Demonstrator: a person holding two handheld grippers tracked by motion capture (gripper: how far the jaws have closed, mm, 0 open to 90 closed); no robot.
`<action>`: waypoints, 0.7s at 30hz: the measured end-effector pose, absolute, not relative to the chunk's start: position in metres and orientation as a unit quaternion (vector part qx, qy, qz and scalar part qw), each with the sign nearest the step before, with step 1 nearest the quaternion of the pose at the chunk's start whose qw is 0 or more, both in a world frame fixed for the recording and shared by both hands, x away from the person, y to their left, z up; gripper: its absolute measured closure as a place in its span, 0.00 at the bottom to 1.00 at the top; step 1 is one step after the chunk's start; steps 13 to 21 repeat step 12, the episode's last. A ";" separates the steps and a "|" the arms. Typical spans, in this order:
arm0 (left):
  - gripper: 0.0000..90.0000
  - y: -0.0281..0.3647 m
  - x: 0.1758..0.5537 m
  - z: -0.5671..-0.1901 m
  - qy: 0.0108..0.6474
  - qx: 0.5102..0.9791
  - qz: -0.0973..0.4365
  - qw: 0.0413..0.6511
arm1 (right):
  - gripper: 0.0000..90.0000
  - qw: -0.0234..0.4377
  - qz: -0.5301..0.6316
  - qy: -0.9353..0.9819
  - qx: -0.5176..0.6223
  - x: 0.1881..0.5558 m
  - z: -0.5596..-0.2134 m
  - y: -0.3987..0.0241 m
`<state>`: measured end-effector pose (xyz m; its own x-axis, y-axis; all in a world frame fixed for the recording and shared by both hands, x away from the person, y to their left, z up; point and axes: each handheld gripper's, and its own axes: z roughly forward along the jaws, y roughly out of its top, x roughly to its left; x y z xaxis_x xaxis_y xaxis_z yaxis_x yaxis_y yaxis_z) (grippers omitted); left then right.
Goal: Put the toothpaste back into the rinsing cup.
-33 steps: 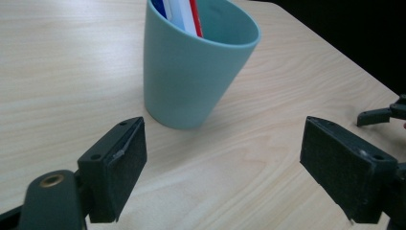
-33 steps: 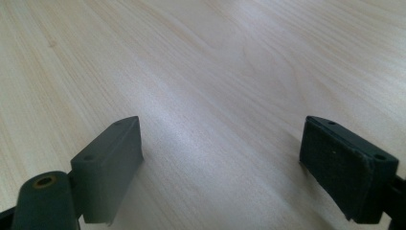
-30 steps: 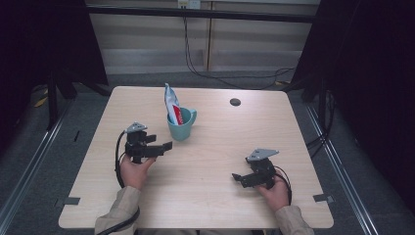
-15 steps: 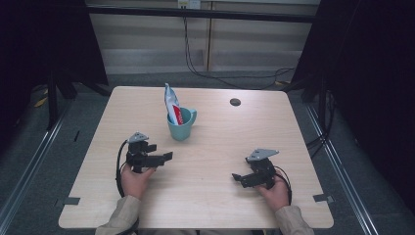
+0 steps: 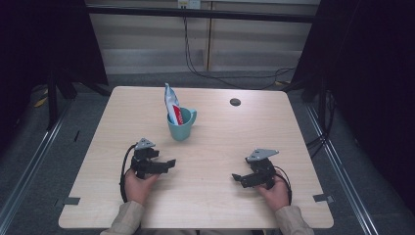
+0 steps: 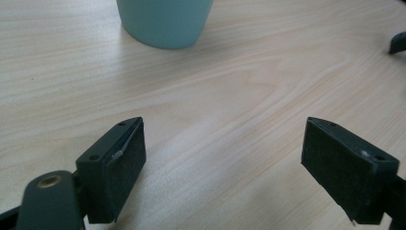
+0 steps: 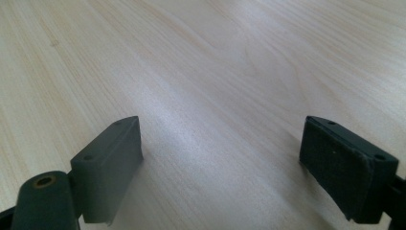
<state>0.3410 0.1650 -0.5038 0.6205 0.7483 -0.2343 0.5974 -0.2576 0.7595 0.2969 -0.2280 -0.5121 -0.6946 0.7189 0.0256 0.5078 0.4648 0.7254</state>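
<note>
The teal mug (image 5: 181, 126) stands upright on the table (image 5: 293, 147), toward the far side and a little left of centre. A white and red toothpaste tube (image 5: 172, 104) sticks out of it, leaning back and to the left over the rim. The handle points right.

The left gripper (image 5: 164, 165) rests near the mug, on its near-left side, with the jaws spread wide and nothing between them. In the left gripper view the mug's base (image 6: 164, 21) sits ahead and slightly left, with bare wood in between. The right gripper (image 5: 238, 178) lies well apart from the mug, to its near right, jaws likewise spread and empty.

Handling, as a judgement:
- The mug looks hard, smooth and probably glazed, so slippery against flat pads, and it would chip if knocked over.
- The best hold is likely across the rim wall or on the handle. The body may be too wide for the jaws.
- The tube looks light and soft, and will dent or bend if squeezed mid-body. Taking it near the crimped top end seems safest.
- Pulling on the tube could tip the mug, so it may help to steady the mug.

Room: there is open wood all round the mug. A small dark disc (image 5: 235, 102) lies to its far right. The far table edge is nearer the mug than the near edge.
</note>
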 end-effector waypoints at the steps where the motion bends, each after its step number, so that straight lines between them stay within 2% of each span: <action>1: 0.17 0.164 0.340 -0.505 0.428 0.787 0.085 0.436 | 0.15 0.143 0.368 0.844 0.364 0.297 -0.512 -0.228; 10: 0.17 0.158 0.338 -0.509 0.421 0.802 0.102 0.411 | 0.15 0.143 0.369 0.844 0.362 0.297 -0.512 -0.228; 21: 0.17 0.158 0.338 -0.509 0.418 0.805 0.103 0.409 | 0.15 0.143 0.369 0.844 0.362 0.297 -0.512 -0.228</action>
